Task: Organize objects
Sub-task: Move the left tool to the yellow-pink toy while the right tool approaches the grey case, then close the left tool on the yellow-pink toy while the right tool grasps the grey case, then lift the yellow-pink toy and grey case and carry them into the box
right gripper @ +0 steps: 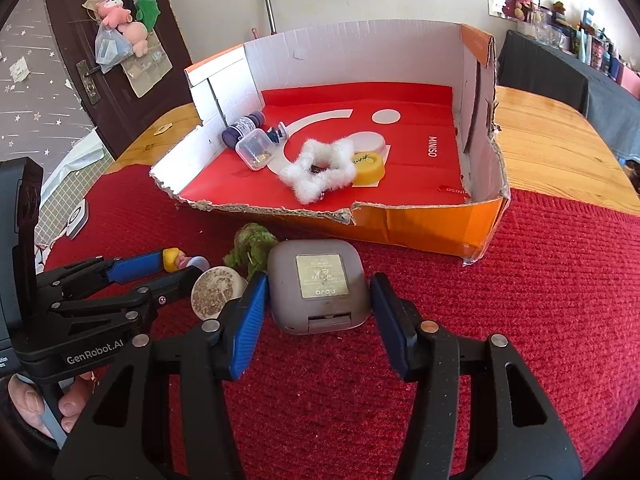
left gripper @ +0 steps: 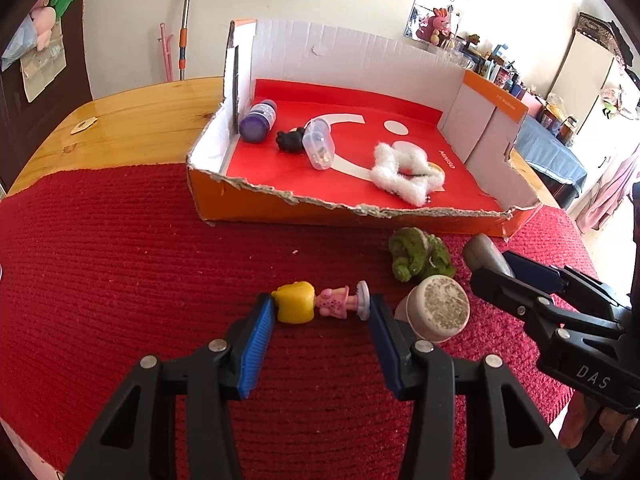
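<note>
The left gripper (left gripper: 322, 306) is seen part-closed around a small doll figure (left gripper: 320, 301) lying on the red mat (left gripper: 120, 260). The doll's long axis is laid crosswise, from pad to pad: the yellow head is met by the left pad, the round base by the right pad. Contact appears made at both ends, though firm pressure cannot be confirmed.

The right gripper (right gripper: 318, 300) is set astride a grey square case (right gripper: 318, 286), label side up. The left pad is touching the case's side; a narrow gap is observed at the right pad, so a grip is not yet judged complete.

Between the two grippers a round beige jar (left gripper: 438, 310) is noted, close beside the left gripper's right finger, with a green fuzzy toy (left gripper: 420, 258) just beyond it.

Farther off, directly ahead of both grippers, the open cardboard box (right gripper: 420, 224) is placed with its torn low wall facing near. A bottle, a clear tub and a white fluffy star (right gripper: 320, 170) are already held inside.

Each thing is judged to need lifting over that near wall.
</note>
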{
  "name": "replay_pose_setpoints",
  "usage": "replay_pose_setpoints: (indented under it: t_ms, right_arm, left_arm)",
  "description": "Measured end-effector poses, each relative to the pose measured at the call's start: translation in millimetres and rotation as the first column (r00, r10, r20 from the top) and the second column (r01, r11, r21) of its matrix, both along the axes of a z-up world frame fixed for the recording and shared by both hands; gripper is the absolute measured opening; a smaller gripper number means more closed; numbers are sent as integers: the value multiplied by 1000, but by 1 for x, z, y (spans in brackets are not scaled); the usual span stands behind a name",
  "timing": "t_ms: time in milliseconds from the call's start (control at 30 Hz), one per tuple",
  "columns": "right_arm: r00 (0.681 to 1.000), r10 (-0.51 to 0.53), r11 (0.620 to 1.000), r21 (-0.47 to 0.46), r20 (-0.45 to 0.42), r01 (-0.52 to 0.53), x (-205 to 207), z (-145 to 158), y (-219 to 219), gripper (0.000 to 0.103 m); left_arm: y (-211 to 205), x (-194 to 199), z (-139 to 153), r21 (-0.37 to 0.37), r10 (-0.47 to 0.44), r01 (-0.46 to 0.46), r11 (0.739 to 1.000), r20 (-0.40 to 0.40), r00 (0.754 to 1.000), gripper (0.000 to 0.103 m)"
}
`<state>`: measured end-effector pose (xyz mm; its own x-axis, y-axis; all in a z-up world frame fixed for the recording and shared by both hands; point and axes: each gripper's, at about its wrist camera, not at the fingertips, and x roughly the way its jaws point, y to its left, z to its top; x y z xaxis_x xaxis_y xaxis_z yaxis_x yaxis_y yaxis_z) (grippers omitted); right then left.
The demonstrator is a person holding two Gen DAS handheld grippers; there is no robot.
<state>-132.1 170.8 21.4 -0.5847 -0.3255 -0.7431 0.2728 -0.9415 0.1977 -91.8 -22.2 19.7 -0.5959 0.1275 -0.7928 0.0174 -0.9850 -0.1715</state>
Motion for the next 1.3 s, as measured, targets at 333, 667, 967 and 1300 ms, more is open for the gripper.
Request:
replay_pose_setpoints:
  t_ms: [333,667,967,1300]
  right_arm:
    - [1000,1,1000,-5,-22,-2,13,9,-1,50]
    - [998,9,1000,-4,-60,-9,24,23,-5,50]
    - [997,14,1000,-1,-71,-14,29,27,-7,50]
    - [996,17,1000,-7,-91,-17,28,36,-6,50]
  left_arm:
    - [0,11,8,5,-6,6,1000,-31,999,50]
    - [1,21,22,2,-17,17,1000,-69,997,50]
    - [4,22,24,2,-23,23,1000,-72,997,50]
    - [2,14,43,3,-29,29,1000,-113,993,50]
